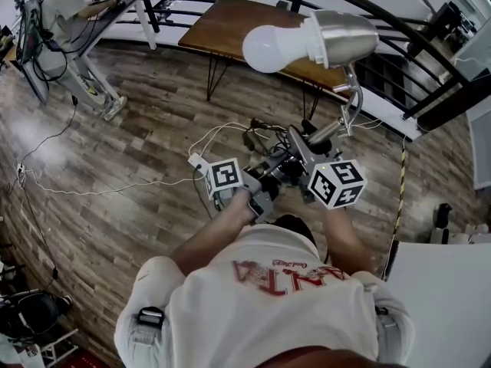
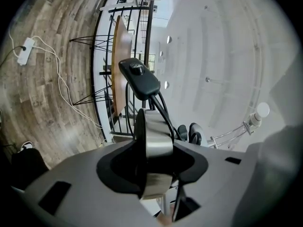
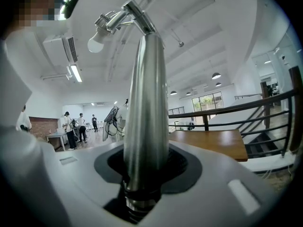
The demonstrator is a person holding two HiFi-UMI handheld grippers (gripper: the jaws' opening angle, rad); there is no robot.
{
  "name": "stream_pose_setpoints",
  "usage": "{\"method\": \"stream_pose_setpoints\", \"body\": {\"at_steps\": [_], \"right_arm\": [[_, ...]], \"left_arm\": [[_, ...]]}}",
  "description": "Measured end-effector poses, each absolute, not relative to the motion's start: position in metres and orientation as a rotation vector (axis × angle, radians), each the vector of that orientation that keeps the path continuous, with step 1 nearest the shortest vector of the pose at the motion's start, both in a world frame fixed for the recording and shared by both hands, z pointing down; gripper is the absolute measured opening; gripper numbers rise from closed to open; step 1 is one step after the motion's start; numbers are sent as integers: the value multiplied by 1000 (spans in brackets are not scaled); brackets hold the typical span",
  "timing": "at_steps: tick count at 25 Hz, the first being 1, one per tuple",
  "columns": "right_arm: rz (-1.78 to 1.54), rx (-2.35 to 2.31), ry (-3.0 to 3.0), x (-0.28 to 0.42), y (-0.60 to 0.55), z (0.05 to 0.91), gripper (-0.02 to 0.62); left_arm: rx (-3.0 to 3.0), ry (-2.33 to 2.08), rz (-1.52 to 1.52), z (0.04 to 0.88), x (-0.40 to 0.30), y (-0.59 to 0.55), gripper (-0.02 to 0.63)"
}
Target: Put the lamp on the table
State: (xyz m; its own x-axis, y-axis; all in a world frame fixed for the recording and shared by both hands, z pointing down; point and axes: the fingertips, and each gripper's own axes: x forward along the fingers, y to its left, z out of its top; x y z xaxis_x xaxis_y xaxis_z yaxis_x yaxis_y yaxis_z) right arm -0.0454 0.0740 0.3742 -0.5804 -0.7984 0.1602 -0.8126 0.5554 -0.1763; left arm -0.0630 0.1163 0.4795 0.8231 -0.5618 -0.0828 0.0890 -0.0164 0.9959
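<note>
Closest to the person's chest, the left gripper (image 2: 154,162) is clamped on the rim of the round steel base (image 2: 152,134), which sits edge-on between its dark pads. The right gripper (image 3: 144,174) has its jaws part-way apart and pressed around the tapered steel stem (image 3: 144,112). Together the 2 carry the white-bulbed, brushed-steel desk lamp (image 1: 337,37) in the air above the wood-plank floor (image 1: 130,152), bulb end leading. A black cord with an oblong black inline switch (image 2: 138,77) comes off the base; it probably trails down among the leads on the floor, though that part is too tangled to follow. This reads as the carrying step, with the placing not yet begun. Ahead stands the brown wooden table on thin black hairpin legs (image 1: 230,25), its top bare where it shows. The next move calls for bringing the base over the tabletop, turning it flat side down, and lowering it until it sits before either grip lets go, with the cord kept from snagging.
</note>
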Motion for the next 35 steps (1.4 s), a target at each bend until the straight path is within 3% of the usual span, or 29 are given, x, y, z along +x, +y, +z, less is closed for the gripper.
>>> {"method": "stream_pose_setpoints", "body": {"at_steps": [18, 35], "right_arm": [[429, 1386, -2731, -40, -4, 389, 152], [478, 1309, -2804, 66, -152, 378, 152]], "left_arm": [[1481, -434, -521, 492, -60, 42, 179], [1482, -526, -542, 481, 43, -104, 179]]}}
